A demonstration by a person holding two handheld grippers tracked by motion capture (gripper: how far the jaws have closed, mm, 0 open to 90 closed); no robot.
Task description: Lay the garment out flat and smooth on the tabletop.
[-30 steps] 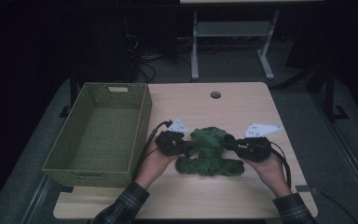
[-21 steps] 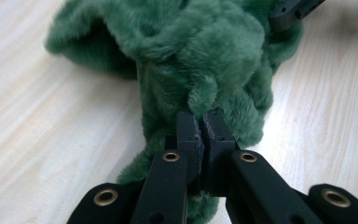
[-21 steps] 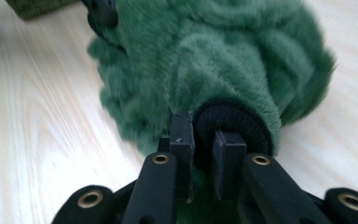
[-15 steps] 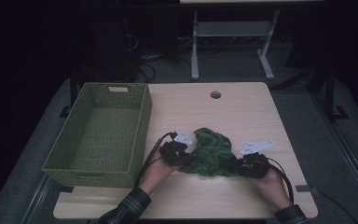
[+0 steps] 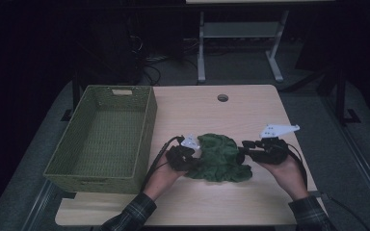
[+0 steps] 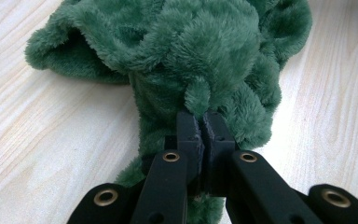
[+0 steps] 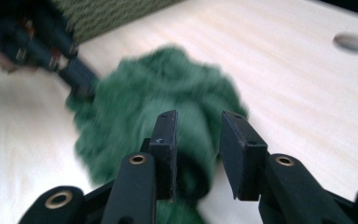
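Currently we have the green fleece cloth [image 5: 218, 158] bunched on the table [image 5: 250, 110] at about 6 o'clock from the round cable hole [image 5: 222, 97], with the empty woven basket [image 5: 102, 135] well off at its 9 o'clock. Our left gripper [image 6: 199, 122] has its jaws pressed together on a small tuft of pile at the cloth's near edge (a thin bite, only the fringe between the pads). Our right gripper [image 7: 197, 140] stands with jaws apart, a fold of the cloth lying between them but not yet pinched; that view is blurred, so contact with the pads cannot be confirmed. Risks, as we judge them: the left hold is shallow, and any pull toward the basket could let the tuft slide out, since plush compresses and slips. If the right jaws close on too little fabric, the cloth would hang from one corner, sag, and drag or catch on the basket rim.
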